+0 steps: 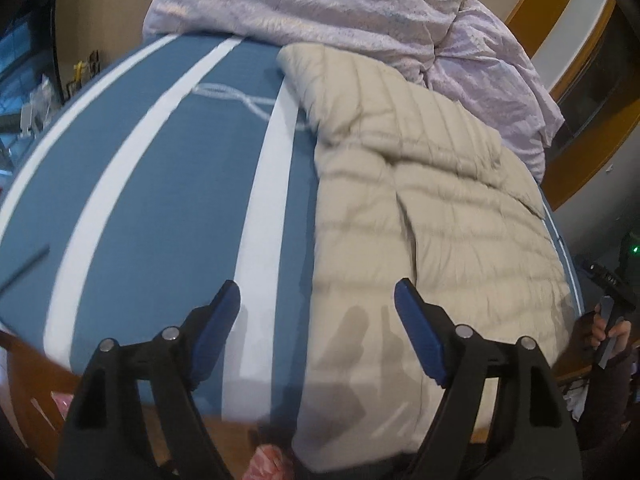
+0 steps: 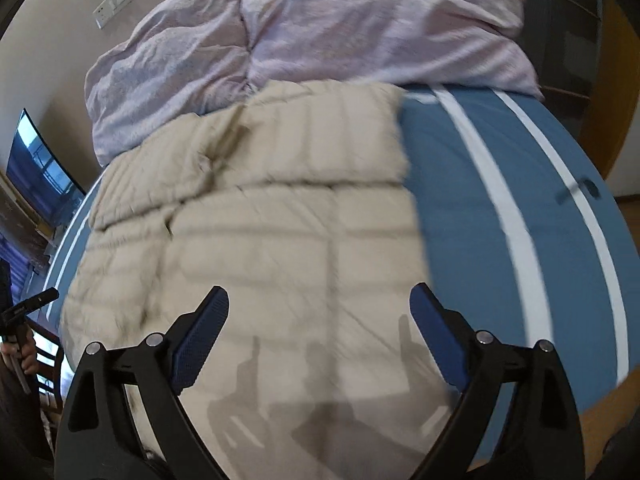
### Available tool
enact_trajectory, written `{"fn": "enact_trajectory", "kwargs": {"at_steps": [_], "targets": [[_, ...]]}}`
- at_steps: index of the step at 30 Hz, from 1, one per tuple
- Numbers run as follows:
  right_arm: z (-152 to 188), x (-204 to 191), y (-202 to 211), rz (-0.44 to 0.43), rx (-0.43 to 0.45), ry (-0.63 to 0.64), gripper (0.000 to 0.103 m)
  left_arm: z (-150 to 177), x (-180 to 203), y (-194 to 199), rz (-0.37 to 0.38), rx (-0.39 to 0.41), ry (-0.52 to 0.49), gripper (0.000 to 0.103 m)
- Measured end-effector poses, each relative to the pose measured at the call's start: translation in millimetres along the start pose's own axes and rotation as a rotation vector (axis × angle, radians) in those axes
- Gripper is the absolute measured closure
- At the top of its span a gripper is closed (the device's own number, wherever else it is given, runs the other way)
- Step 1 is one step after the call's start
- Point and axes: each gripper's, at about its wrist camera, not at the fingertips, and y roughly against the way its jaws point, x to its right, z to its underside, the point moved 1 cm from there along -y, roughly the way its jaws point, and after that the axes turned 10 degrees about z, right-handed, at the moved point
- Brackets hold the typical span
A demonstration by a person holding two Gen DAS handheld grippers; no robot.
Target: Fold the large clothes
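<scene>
A beige quilted puffer jacket [image 1: 436, 216] lies flat on a blue bed with white stripes [image 1: 168, 184]; its near hem hangs at the bed's front edge. It also shows in the right wrist view [image 2: 280, 224], with a sleeve folded over its left part. My left gripper [image 1: 318, 300] is open and empty, hovering above the jacket's left edge near the front. My right gripper [image 2: 320, 304] is open and empty, above the jacket's lower middle. The other gripper shows at the edge of each view, held in a hand [image 1: 608, 320] [image 2: 20, 328].
A crumpled lilac duvet [image 1: 360, 16] [image 2: 304, 32] is heaped at the far end of the bed, touching the jacket's top. Blue striped sheet [image 2: 500, 220] lies bare beside the jacket. A wooden bed frame [image 1: 32, 392] runs along the front. A screen [image 2: 40, 176] stands at left.
</scene>
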Motion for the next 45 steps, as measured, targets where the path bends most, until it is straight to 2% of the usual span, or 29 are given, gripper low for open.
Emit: {"fn": "enact_trajectory", "kwargs": {"at_steps": [6,11,15,19,22,23,25,28,31,38,39,40,43,45], "targets": [[43,50,7,-0.017,-0.043,-0.068,0.01,31,4,5,0.047,-0.01,-0.005,0.034],[64,67,2,-0.03,-0.083,-0.106,0.018,44,11,1,0.053,-0.017,-0.019,0.039],[71,65,2,-0.075,-0.074,-0.102,0.022,47,16,0,0.07,-0.018,-0.021,0.04],[74,57,0,-0.194,-0.08,-0.093,0.039,54,23,0,0.076,-0.015,-0.029,0.041],[77,50,0,-0.24,-0.07,-0.074,0.04,57,27,-1,0.085,-0.015,-0.03,0.041],[78,48,-1,-0.256,-0.069,-0.074,0.04,58,28,-1,0.087,-0.016,-0.03,0.044],[80,47,-1,-0.285,-0.073,-0.078,0.048,60,30,-2,0.09,-0.019,-0.03,0.048],[81,45,-2,-0.301,-0.076,-0.08,0.054,63,32,-3,0.093,-0.022,-0.034,0.054],[81,46,-3,-0.305,-0.082,-0.087,0.061,64,32,-3,0.091,-0.019,-0.033,0.056],[83,46,-4,-0.317,-0.078,-0.095,0.061,66,29,-1,0.071,-0.008,-0.032,0.055],[83,45,-4,-0.321,-0.081,-0.093,0.064,66,30,-1,0.066,-0.007,-0.036,0.056],[84,44,-6,-0.324,-0.09,-0.091,0.074,67,33,-2,0.058,-0.009,-0.047,0.056],[83,42,-6,-0.34,-0.087,-0.091,0.084,68,36,-5,0.056,-0.023,-0.055,0.078],[79,41,-3,-0.35,-0.07,-0.094,0.087,67,36,-5,0.074,-0.024,-0.046,0.085]]}}
